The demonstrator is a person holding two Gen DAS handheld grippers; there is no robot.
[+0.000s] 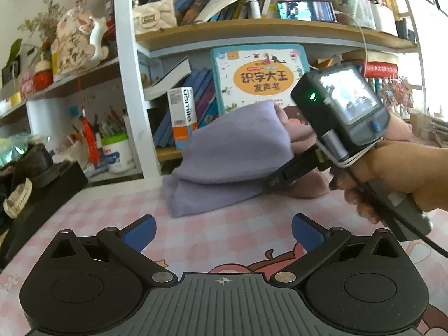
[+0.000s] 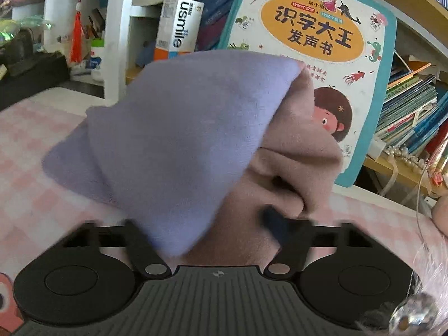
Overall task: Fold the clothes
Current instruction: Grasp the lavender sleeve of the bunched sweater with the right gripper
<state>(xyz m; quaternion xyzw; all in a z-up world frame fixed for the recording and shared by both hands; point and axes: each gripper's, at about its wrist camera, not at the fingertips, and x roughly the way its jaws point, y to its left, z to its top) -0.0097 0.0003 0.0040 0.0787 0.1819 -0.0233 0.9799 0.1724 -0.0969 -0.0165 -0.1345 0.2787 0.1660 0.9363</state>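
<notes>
Item: soft two-tone fleece garment, lilac and dusty pink (image 2: 179,128), lifted off the pink-checked tabletop (image 1: 112,218). Likely light, limp, drapes freely; best held at a hem or corner. Right gripper (image 2: 224,224) pinches its fabric; left gripper (image 1: 224,235) spread, empty.

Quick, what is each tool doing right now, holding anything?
Left tool: open, holding nothing, above the pink mat.
Right tool: closed on the cloth, lifting a corner.
</notes>
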